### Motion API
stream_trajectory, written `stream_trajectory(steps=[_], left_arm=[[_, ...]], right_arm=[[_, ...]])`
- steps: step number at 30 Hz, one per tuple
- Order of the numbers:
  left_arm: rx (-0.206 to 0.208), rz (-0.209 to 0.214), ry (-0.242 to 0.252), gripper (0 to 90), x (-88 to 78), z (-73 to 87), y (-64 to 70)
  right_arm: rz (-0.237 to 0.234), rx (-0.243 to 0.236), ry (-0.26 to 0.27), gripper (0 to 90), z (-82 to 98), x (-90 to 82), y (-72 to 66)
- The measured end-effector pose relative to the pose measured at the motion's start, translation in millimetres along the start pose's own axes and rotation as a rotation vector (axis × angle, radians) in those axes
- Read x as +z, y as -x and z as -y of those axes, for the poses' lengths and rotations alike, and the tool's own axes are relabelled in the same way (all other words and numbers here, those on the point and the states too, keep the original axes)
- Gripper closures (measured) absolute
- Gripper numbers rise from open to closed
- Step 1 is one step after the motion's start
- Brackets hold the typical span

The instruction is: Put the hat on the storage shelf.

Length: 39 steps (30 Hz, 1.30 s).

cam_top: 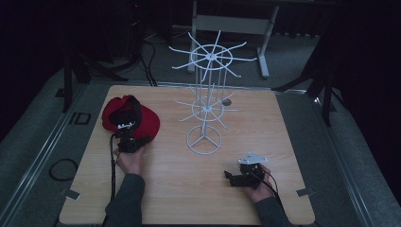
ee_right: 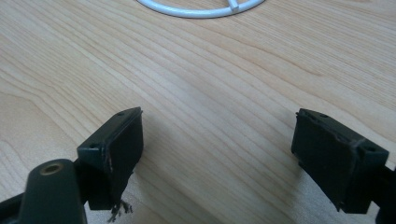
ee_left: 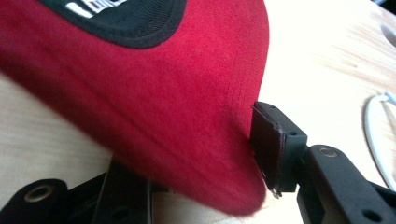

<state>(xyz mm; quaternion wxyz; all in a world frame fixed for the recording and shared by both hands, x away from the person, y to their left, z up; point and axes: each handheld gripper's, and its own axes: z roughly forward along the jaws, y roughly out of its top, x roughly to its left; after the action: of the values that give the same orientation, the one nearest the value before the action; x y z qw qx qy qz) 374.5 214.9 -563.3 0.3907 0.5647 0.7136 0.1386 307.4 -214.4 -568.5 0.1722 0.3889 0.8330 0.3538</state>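
Note:
A red cap (cam_top: 147, 121) with a black inner band lies at the left of the wooden table (cam_top: 189, 194). My left gripper (cam_top: 126, 128) reaches into it from the near side. In the left gripper view the red brim (ee_left: 154, 107) lies between the jaws of the left gripper (ee_left: 196, 163): one pad (ee_left: 267, 148) stands right at the brim's edge, and the other jaw is hidden under the cloth. I see no squeeze on the brim. My right gripper (cam_top: 234, 176) rests at the near right, and in its own view the right gripper (ee_right: 215, 154) is wide open over bare wood.
A white wire rack (cam_top: 206, 59) with two tiers of radiating hooks stands on a ring base (cam_top: 204, 139) at the table's middle; the base ring (ee_right: 196, 11) lies just beyond my right jaws. Cables and dark stands line the floor around the table.

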Motion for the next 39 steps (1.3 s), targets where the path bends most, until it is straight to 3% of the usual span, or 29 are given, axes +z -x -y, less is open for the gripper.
stream_trajectory(steps=[6, 10, 20, 23, 29, 39], left_arm=[[-0.009, 0.0, 0.03, 67.6, -4.7, -1.7, -2.9], [-0.022, 0.025, 0.046, 74.0, -6.5, -2.4, -9.5], [0.024, 0.072, 0.101, 85.4, -10.1, -2.0, -8.7], [0.078, 0.057, 0.126, 86.2, -11.2, 0.2, -3.7], [0.088, 0.077, 0.177, 86.4, -13.9, 4.1, -4.6], [0.132, 0.105, 0.247, 86.4, -29.0, -5.8, 5.3]], right_arm=[[0.0, 0.0, 0.0, 16.6, 0.0, 0.0, 0.0], [0.0, 0.0, 0.0, 16.6, 0.0, 0.0, 0.0], [0.0, 0.0, 0.0, 16.6, 0.0, 0.0, 0.0], [0.0, 0.0, 0.0, 16.6, 0.0, 0.0, 0.0], [0.0, 0.0, 0.0, 16.6, 0.0, 0.0, 0.0], [0.0, 0.0, 0.0, 16.6, 0.0, 0.0, 0.0]])
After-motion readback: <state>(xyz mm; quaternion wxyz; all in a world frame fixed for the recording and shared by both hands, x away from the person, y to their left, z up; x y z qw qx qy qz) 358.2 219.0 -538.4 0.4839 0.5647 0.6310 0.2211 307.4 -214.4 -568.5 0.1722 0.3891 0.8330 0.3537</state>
